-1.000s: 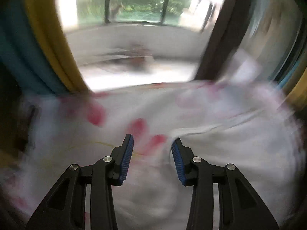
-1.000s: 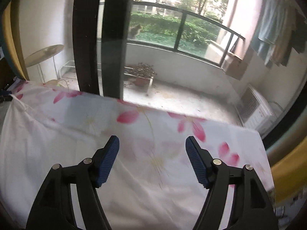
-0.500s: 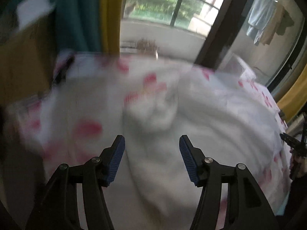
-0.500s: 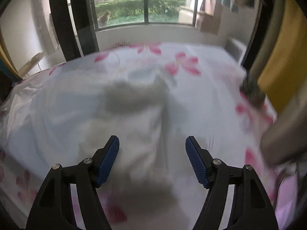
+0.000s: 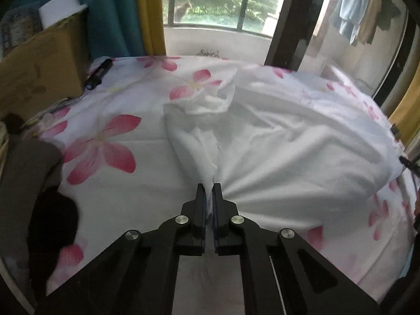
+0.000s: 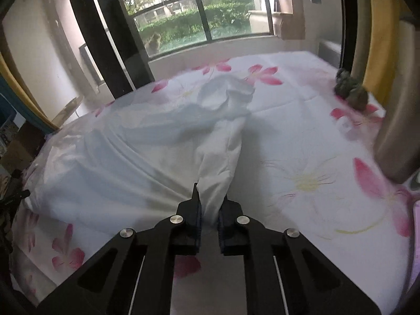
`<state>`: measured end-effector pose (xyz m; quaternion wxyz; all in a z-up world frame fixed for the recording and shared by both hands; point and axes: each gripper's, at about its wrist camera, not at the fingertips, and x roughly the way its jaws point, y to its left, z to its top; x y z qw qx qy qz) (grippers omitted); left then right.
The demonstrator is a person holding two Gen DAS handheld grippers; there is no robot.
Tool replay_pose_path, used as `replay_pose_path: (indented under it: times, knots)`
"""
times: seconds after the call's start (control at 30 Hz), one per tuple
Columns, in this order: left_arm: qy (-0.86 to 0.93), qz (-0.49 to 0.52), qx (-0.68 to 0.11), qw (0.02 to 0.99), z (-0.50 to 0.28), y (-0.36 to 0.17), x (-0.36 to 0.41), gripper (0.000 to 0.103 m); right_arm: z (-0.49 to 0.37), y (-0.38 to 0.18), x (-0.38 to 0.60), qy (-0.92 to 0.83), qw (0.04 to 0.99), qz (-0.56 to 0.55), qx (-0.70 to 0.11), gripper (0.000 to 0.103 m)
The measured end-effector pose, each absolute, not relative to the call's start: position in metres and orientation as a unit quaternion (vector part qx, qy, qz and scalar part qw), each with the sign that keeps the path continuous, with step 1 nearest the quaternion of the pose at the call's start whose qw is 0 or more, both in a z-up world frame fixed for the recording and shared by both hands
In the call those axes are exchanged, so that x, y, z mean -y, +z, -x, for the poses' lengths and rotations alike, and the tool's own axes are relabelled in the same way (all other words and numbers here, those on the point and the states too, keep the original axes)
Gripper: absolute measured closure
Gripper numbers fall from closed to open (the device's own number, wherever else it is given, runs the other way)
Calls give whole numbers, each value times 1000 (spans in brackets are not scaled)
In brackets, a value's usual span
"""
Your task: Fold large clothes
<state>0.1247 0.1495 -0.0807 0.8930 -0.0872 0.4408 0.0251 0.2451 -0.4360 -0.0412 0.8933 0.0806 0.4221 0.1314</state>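
Observation:
A large white garment (image 5: pixel 275 141) lies crumpled on a bed with a white sheet printed with pink flowers (image 5: pixel 105 152). My left gripper (image 5: pixel 209 187) is shut on a bunched edge of the garment near the bed's front. In the right wrist view the same garment (image 6: pixel 147 147) spreads to the left, with a sleeve-like strip (image 6: pixel 223 152) running away from me. My right gripper (image 6: pixel 210 202) is shut on the near end of that strip. The garment's far end (image 6: pixel 225 94) is heaped up in the middle of the bed.
A cardboard box (image 5: pixel 39 65) stands left of the bed, with a dark remote-like object (image 5: pixel 98 74) by it. A dark round lump (image 6: pixel 351 92) lies at the bed's right edge beside a grey pillar-like shape (image 6: pixel 396 131). Balcony windows lie behind the bed.
Both grippers were open above the bed; now both have come down and shut on the white garment's near edge. The views have swung from the window to the bed.

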Motion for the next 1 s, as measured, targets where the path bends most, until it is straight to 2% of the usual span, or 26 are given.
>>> replay_pose_path:
  times: [0.23,0.67,0.7,0.77,0.8,0.83,0.93,1.0]
  knots:
    - [28,93,-438,894,-89,-64,-139,99,-217,-22,441,124,899,-52,-417,94]
    - [5,137,-465,875,-26,-87,-131,98,-165,-41,452,94,885,-13,-456,93]
    - [5,133,-463,876,-26,-84,-130,96,-164,-41,453,94,884,-16,-458,91]
    - [10,116,-450,885,-26,-71,-129,83,-164,-37,453,91,881,-17,-463,88]
    - [14,110,-441,891,-27,-64,-129,71,-164,-33,452,87,882,-10,-464,84]
    - [16,106,-428,897,-30,-55,-129,64,-165,-28,451,81,883,-1,-462,79]
    - [4,102,-408,907,-43,-41,-127,64,-170,-10,451,68,895,7,-442,69]
    - [-15,93,-408,908,-59,-39,-120,64,-175,2,450,64,904,6,-423,68]
